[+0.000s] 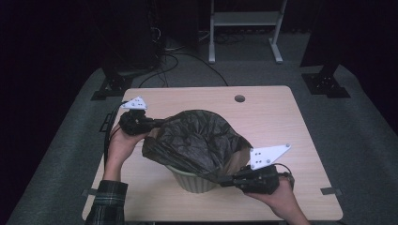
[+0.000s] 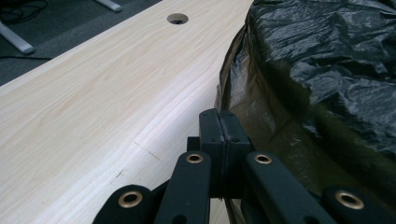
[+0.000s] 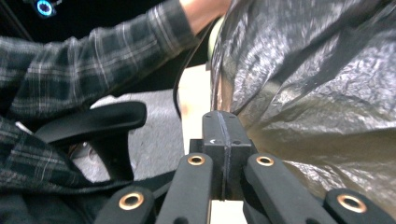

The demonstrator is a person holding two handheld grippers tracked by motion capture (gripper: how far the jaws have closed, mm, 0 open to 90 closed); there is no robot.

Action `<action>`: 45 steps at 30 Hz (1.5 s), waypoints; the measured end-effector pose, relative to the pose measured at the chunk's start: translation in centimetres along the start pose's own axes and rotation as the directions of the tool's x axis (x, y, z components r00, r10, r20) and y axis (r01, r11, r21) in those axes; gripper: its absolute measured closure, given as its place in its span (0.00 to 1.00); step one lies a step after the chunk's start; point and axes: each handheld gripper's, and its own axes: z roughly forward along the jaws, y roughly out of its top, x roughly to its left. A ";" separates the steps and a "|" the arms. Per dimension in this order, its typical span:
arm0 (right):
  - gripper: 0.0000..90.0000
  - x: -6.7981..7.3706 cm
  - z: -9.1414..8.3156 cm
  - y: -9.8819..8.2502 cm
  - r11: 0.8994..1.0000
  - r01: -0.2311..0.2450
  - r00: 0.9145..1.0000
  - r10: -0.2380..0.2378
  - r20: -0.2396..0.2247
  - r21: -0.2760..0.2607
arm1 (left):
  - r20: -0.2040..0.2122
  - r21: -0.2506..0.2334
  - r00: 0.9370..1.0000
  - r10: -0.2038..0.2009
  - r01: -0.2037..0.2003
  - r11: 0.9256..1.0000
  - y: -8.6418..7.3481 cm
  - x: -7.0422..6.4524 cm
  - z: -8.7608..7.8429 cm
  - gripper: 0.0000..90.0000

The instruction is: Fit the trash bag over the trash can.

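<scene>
A pale round bin [image 1: 195,183] stands near the table's front, and a dark plastic bag [image 1: 197,136] is draped over its top. My left gripper [image 1: 157,123] is at the bag's left edge, jaws pressed together on the film. In the left gripper view the shut jaws [image 2: 220,116] meet right at the bag's rim [image 2: 243,93]. My right gripper [image 1: 224,182] sits at the bag's front right corner and holds the film pulled low over the bin's side. In the right gripper view its jaws [image 3: 220,119] are shut, with the bag [image 3: 317,79] stretched away from them.
The light wooden table [image 1: 272,117] has a cable hole [image 1: 240,99] at the back. A white desk frame [image 1: 244,28] and black stands rest on the floor behind. A black chair armrest [image 3: 93,122] and a plaid sleeve [image 3: 93,51] lie beyond the right gripper.
</scene>
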 end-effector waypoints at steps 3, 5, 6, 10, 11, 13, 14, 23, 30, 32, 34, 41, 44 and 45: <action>1.00 0.3 1.2 -0.7 0.999 0.001 1.000 -0.001 -0.006 0.041 | 0.001 0.001 1.000 -0.001 0.001 1.000 -0.1 0.0 0.0 1.00; 1.00 0.5 1.9 -1.2 0.998 0.003 1.000 -0.003 -0.009 0.064 | 0.003 0.004 1.000 -0.001 0.001 1.000 -0.1 0.0 0.0 1.00; 1.00 0.6 2.2 -1.3 0.997 0.007 1.000 -0.007 -0.004 0.074 | 0.005 0.004 1.000 -0.001 0.001 1.000 -0.1 0.0 0.0 1.00; 1.00 0.7 3.4 -2.0 0.995 0.006 1.000 -0.005 -0.011 0.104 | 0.013 0.012 1.000 0.003 -0.003 1.000 -0.2 -0.1 0.1 1.00; 1.00 0.7 3.7 -2.1 0.994 0.007 1.000 -0.006 -0.012 0.113 | 0.013 0.013 1.000 0.004 -0.004 1.000 -0.2 -0.1 0.1 1.00; 1.00 0.9 4.3 -2.4 0.992 0.014 1.000 -0.013 -0.003 0.128 | 0.018 0.013 1.000 0.001 -0.001 1.000 -0.2 -0.1 0.1 1.00; 1.00 0.9 4.6 -2.6 0.991 0.012 1.000 -0.012 -0.004 0.134 | 0.016 0.013 1.000 0.001 -0.002 1.000 -0.2 -0.1 0.2 1.00; 1.00 0.7 6.8 -4.1 0.983 0.011 1.000 -0.011 0.002 0.184 | 0.019 0.018 1.000 -0.003 0.003 1.000 -0.4 -0.1 0.4 1.00; 1.00 0.4 8.2 -5.2 0.977 0.014 1.000 -0.018 0.018 0.214 | 0.018 0.017 1.000 -0.004 0.004 1.000 -0.4 0.0 0.5 1.00; 1.00 0.2 8.7 -5.6 0.975 0.013 1.000 -0.019 0.025 0.222 | 0.018 0.019 1.000 -0.005 0.005 1.000 -0.5 0.0 0.6 1.00; 1.00 0.0 9.0 -6.0 0.972 0.014 0.999 -0.022 0.032 0.233 | 0.018 0.019 1.000 -0.006 0.006 1.000 -0.5 0.0 0.6 1.00; 1.00 -0.4 9.6 -7.5 0.966 -0.010 0.999 -0.004 0.053 0.257 | 0.021 0.025 1.000 -0.012 0.011 1.000 -0.8 0.1 1.0 1.00; 1.00 -0.6 9.7 -8.1 0.964 -0.010 0.998 -0.008 0.067 0.266 | 0.022 0.024 1.000 -0.013 0.012 1.000 -0.9 0.1 1.1 1.00; 1.00 -0.6 9.6 -8.2 0.964 -0.009 0.997 -0.010 0.071 0.267 | 0.020 0.025 1.000 -0.011 0.010 1.000 -0.8 0.1 1.1 1.00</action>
